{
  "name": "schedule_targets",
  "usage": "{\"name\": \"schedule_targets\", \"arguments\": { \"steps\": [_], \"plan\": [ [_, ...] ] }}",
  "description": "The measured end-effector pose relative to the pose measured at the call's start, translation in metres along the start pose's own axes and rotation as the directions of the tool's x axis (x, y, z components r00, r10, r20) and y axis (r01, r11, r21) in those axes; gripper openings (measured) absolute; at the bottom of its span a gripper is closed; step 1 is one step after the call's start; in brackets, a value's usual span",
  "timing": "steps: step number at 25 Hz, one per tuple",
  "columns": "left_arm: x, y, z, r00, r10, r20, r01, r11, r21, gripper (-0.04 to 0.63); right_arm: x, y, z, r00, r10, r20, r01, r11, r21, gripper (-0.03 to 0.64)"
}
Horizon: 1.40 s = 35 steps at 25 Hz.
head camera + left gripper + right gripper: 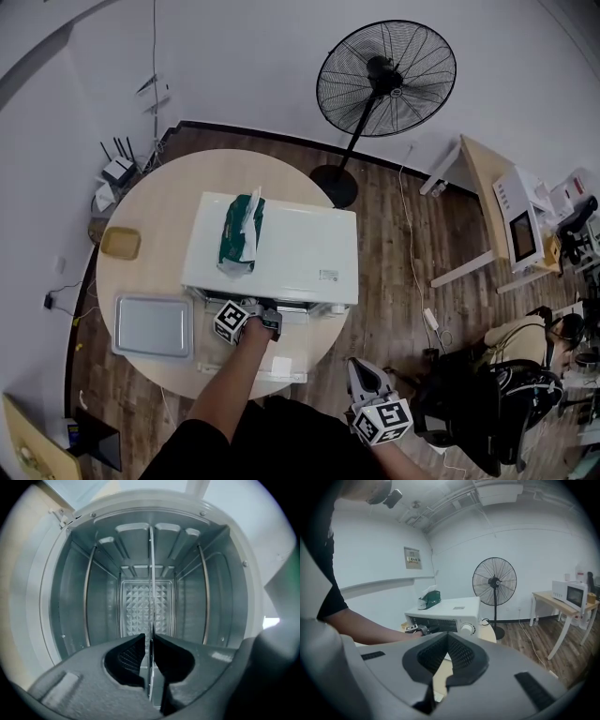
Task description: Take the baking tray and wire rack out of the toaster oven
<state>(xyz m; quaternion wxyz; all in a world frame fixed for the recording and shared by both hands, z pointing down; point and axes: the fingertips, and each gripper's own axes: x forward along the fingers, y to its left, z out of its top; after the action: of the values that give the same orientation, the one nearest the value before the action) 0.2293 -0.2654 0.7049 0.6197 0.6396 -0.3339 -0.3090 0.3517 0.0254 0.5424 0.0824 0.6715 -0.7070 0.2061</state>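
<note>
Thin metal wire rack [151, 573], edge-on inside the white toaster oven [281, 246] on the round wooden worktop [150, 202], long axis running front to back, front edge clamped in left gripper's [149, 637] narrow jaws; right gripper's [447, 634] jaws closed, empty.

Head view:
- toaster oven [281, 246] cavity hidden under own top
- left tool [268, 324] tips lost in oven mouth
- label [328, 275] print on oven top too small to read
- hand behind right tool [366, 375] cut by bottom edge

Left gripper view:
- wire rack [151, 564], nipped between jaws, shows only as thin edge-on line
- rack bars unreadable

Right gripper view:
- forearm [370, 629] covers part of oven front
- left tool too small there to read jaws
</note>
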Motion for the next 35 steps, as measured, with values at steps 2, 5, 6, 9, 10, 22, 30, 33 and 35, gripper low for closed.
{"name": "schedule_targets", "arguments": {
  "steps": [2, 5, 6, 9, 10, 22, 30, 33, 35],
  "plan": [
    [-0.001, -0.002, 0.001, 1.000, -0.008, 0.004, 0.008, 1.000, 0.001, 0.032, -0.001, 0.001, 0.000, 1.000, 0.002, 0.004, -0.002, 1.000, 0.000, 0.000],
    [-0.001, -0.003, 0.001, 1.000, -0.003, 0.003, 0.003, 1.000, 0.003, 0.023, -0.003, -0.001, 0.000, 1.000, 0.002, 0.011, -0.002, 1.000, 0.001, 0.000],
    [-0.002, -0.003, -0.001, 1.000, 0.000, 0.000, 0.000, 1.000, 0.002, 0.022, -0.004, -0.001, -0.001, 1.000, 0.000, 0.012, 0.000, 1.000, 0.003, 0.000],
    [-0.006, -0.004, -0.003, 1.000, 0.007, -0.006, -0.007, 1.000, 0.004, 0.021, -0.008, -0.001, -0.001, 1.000, -0.009, 0.011, 0.009, 1.000, 0.009, 0.000],
    [-0.007, -0.005, -0.003, 1.000, 0.007, -0.008, -0.007, 1.000, 0.005, 0.021, -0.008, -0.001, 0.000, 1.000, -0.009, 0.013, 0.009, 1.000, 0.010, 0.000],
    [-0.045, -0.003, -0.010, 0.999, 0.013, -0.041, -0.012, 1.000, 0.009, 0.020, -0.016, 0.011, -0.001, 0.999, 0.026, 0.045, -0.026, 1.000, 0.005, 0.000],
    [-0.079, -0.006, -0.017, 0.999, 0.006, -0.042, -0.006, 1.000, -0.005, 0.020, -0.019, 0.025, 0.000, 0.996, 0.063, 0.062, -0.063, 0.998, -0.009, 0.000],
    [-0.092, -0.007, -0.020, 0.999, 0.000, -0.040, -0.001, 1.000, -0.012, 0.020, -0.021, 0.029, 0.000, 0.995, 0.078, 0.068, -0.077, 0.997, -0.010, 0.000],
    [-0.100, -0.008, -0.022, 0.999, -0.003, -0.037, 0.002, 1.000, -0.022, 0.020, -0.021, 0.031, 0.000, 0.994, 0.089, 0.069, -0.088, 0.996, -0.013, 0.000]
  ]
}}
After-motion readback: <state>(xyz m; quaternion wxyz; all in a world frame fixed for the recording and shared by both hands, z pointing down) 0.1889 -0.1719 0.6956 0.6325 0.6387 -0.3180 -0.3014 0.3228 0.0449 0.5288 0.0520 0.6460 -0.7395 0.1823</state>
